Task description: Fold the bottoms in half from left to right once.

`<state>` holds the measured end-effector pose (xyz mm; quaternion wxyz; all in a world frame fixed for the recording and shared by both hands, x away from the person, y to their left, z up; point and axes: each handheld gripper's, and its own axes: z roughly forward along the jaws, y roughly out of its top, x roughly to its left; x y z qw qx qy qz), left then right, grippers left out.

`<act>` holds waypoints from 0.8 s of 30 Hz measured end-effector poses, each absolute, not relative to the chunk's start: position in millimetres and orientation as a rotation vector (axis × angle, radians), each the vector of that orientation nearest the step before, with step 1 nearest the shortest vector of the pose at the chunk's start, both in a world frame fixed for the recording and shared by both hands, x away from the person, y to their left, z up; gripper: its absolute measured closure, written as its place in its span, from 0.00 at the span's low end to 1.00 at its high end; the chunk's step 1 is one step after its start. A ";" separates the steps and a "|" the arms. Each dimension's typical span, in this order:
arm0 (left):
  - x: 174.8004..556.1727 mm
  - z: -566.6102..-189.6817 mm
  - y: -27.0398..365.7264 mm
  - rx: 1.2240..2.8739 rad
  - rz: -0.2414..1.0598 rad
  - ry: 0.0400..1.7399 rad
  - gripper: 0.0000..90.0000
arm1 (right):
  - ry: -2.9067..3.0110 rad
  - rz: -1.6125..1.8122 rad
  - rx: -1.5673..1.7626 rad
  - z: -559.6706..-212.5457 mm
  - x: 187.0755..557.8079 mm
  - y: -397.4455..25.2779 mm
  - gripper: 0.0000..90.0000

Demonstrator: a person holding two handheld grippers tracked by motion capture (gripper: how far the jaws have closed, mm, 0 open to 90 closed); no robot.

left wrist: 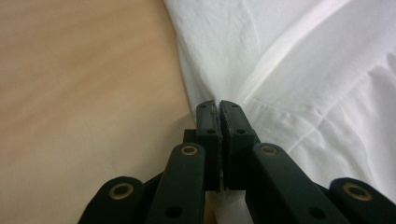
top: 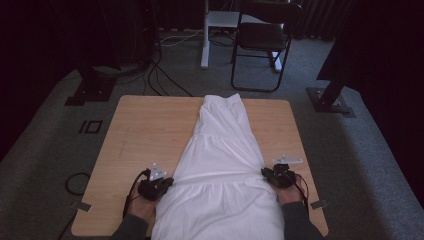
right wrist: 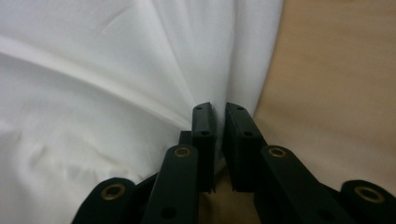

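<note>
A long white garment (top: 222, 150) lies lengthwise down the middle of the wooden table (top: 145, 130), narrow end far, wide end hanging over the near edge. My left gripper (top: 167, 182) sits at its left edge. In the left gripper view the jaws (left wrist: 219, 105) are pressed together on a fold of the white cloth (left wrist: 303, 70). My right gripper (top: 265, 172) sits at the cloth's right edge. Its jaws (right wrist: 219, 108) stand nearly together with a pinch of the white fabric (right wrist: 93, 93) between them. A hand holds each gripper from the near side.
Bare wood (left wrist: 70, 93) lies left of the garment and more bare wood (right wrist: 336, 84) to its right. Beyond the table stand a black folding chair (top: 262, 37), a white stand leg (top: 205, 45), floor cables (top: 160, 75) and two black stand bases (top: 90, 90) (top: 330, 97).
</note>
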<state>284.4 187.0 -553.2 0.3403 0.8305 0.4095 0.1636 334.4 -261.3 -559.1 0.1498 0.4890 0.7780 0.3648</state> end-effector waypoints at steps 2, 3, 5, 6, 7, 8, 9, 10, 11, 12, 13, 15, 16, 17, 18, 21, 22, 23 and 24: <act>274.9 -552.3 187.7 2.178 0.415 1.056 0.97 | 2.261 1.063 1.414 -559.2 322.1 -263.7 0.94; 272.2 -551.7 188.3 2.178 0.416 1.062 0.95 | 2.275 1.070 1.416 -559.1 316.1 -265.0 0.94; 274.7 -547.4 192.0 2.107 0.438 1.107 0.74 | 2.302 1.070 1.406 -558.2 307.8 -266.2 0.91; 281.0 -541.5 196.3 2.055 0.449 1.125 0.68 | 2.306 1.068 1.383 -556.7 306.1 -266.8 0.86; 285.6 -537.2 198.0 2.024 0.452 1.135 0.67 | 2.280 1.079 1.363 -553.0 306.0 -267.9 0.79; 292.1 -531.0 198.7 1.995 0.472 1.136 0.67 | 2.261 1.090 1.360 -549.8 307.1 -269.1 0.75; 299.7 -525.0 197.7 1.981 0.499 1.122 0.66 | 2.234 1.114 1.359 -544.5 309.5 -270.9 0.72; 308.6 -520.1 194.6 1.973 0.513 1.108 0.66 | 2.205 1.134 1.358 -538.3 313.2 -272.2 0.70; 318.9 -516.1 190.1 1.983 0.519 1.097 0.66 | 2.179 1.146 1.355 -531.9 318.4 -272.5 0.69; 329.7 -513.5 183.8 1.994 0.522 1.088 0.65 | 2.160 1.151 1.345 -525.7 324.9 -271.7 0.70; 340.7 -512.1 176.8 2.006 0.521 1.078 0.65 | 2.144 1.153 1.327 -520.5 333.1 -270.1 0.71; 361.8 -512.4 161.0 2.042 0.513 1.058 0.66 | 2.138 1.158 1.321 -514.7 356.9 -263.8 0.79; 373.1 -514.7 150.7 2.069 0.501 1.034 0.67 | 2.139 1.167 1.327 -514.5 365.5 -261.0 0.82; 381.1 -517.8 142.9 2.091 0.497 1.013 0.68 | 2.151 1.170 1.327 -515.4 380.0 -255.0 0.84; 386.4 -520.7 137.8 2.109 0.490 1.006 0.69 | 2.166 1.162 1.319 -516.8 390.8 -249.7 0.84; 402.3 -536.9 121.3 2.191 0.472 0.998 0.73 | 2.202 1.177 1.316 -521.7 417.6 -234.5 0.77; 404.8 -541.9 118.7 2.207 0.472 1.007 0.73 | 2.205 1.174 1.327 -523.5 424.8 -230.2 0.72; 406.2 -545.0 118.0 2.213 0.467 1.011 0.73 | 2.218 1.166 1.338 -526.2 431.8 -226.3 0.68; 407.1 -547.7 118.3 2.206 0.459 1.014 0.72 | 2.231 1.159 1.342 -528.8 436.7 -223.7 0.66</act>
